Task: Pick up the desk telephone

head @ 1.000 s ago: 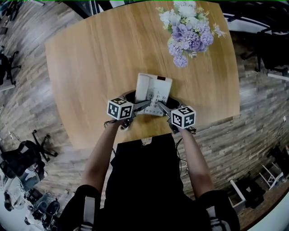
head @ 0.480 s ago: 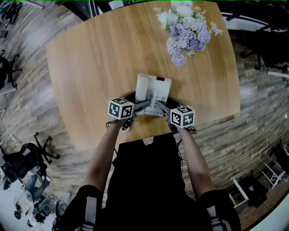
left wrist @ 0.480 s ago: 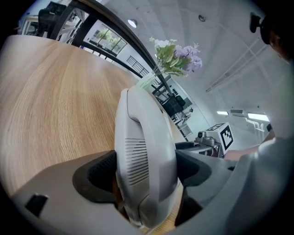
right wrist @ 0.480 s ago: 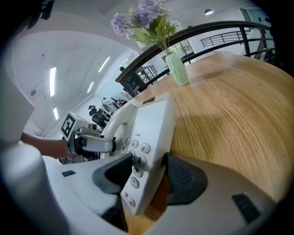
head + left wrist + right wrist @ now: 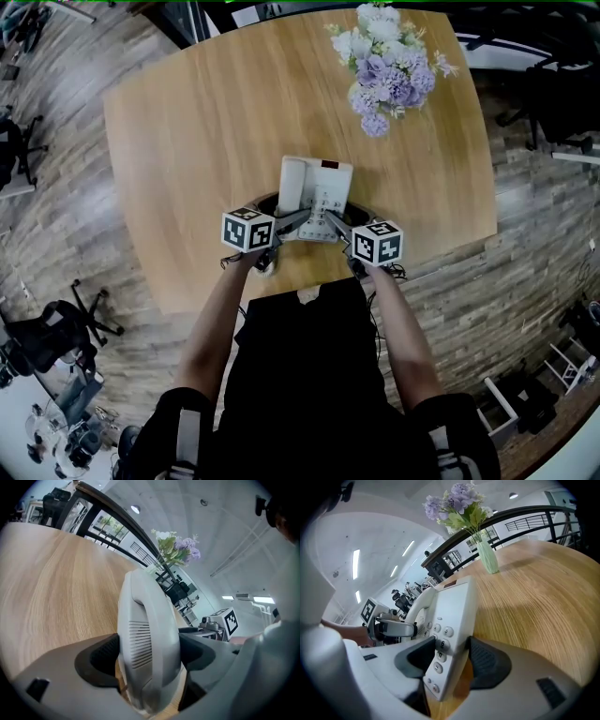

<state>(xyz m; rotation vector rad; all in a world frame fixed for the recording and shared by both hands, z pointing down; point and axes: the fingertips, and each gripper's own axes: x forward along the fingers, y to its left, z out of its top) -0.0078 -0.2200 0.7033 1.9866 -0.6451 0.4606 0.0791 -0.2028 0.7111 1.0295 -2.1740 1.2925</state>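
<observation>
The white desk telephone [image 5: 316, 194] is near the front edge of the round wooden table [image 5: 206, 122], with its handset on the left and its keypad on the right. My left gripper [image 5: 298, 221] is shut on the handset side; in the left gripper view the ribbed handset [image 5: 146, 620] fills the gap between the dark pads [image 5: 105, 656]. My right gripper [image 5: 330, 222] is shut on the keypad side [image 5: 451, 616], with one pad over the buttons and one behind. I cannot tell whether the telephone's base rests on the wood.
A pale green vase [image 5: 489, 557] of purple and white flowers [image 5: 389, 66] stands at the table's far right. A dark cord [image 5: 266, 199] curls left of the telephone. Office chairs [image 5: 66, 323] stand on the plank floor at the left.
Both grippers keep their hold on the telephone. The telephone and the two grippers sit slightly higher and further left in the head view.
</observation>
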